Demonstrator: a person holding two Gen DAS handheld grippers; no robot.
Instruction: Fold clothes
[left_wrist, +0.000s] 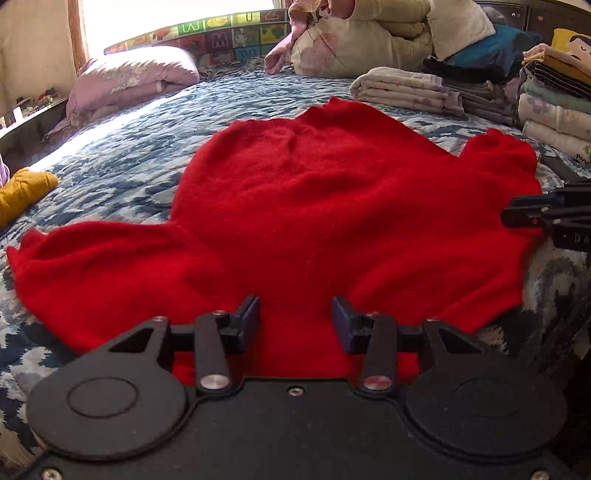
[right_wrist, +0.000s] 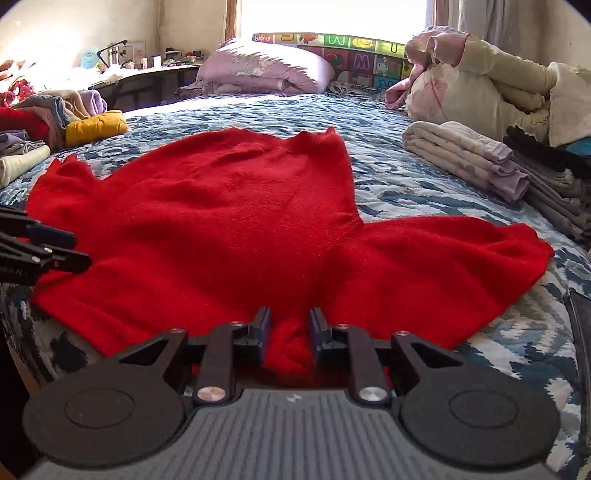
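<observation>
A red knit sweater (left_wrist: 295, 206) lies spread flat on the blue patterned bedspread (left_wrist: 155, 122), sleeves out to both sides. It also shows in the right wrist view (right_wrist: 236, 221). My left gripper (left_wrist: 295, 321) is open, its fingers over the near edge of the sweater with red cloth between them. My right gripper (right_wrist: 287, 332) is partly open, with a raised bunch of the sweater's near edge between its fingers. Each gripper shows in the other's view, the right one at the right edge (left_wrist: 532, 216) and the left one at the left edge (right_wrist: 55, 247).
Folded clothes stacks (left_wrist: 413, 90) and piled quilts (left_wrist: 369, 37) stand at the right. A purple pillow (left_wrist: 129, 77) and alphabet headboard (left_wrist: 229, 37) lie at the far end. A yellow garment (left_wrist: 22, 192) and an unfolded clothes heap (right_wrist: 37, 110) lie at the left.
</observation>
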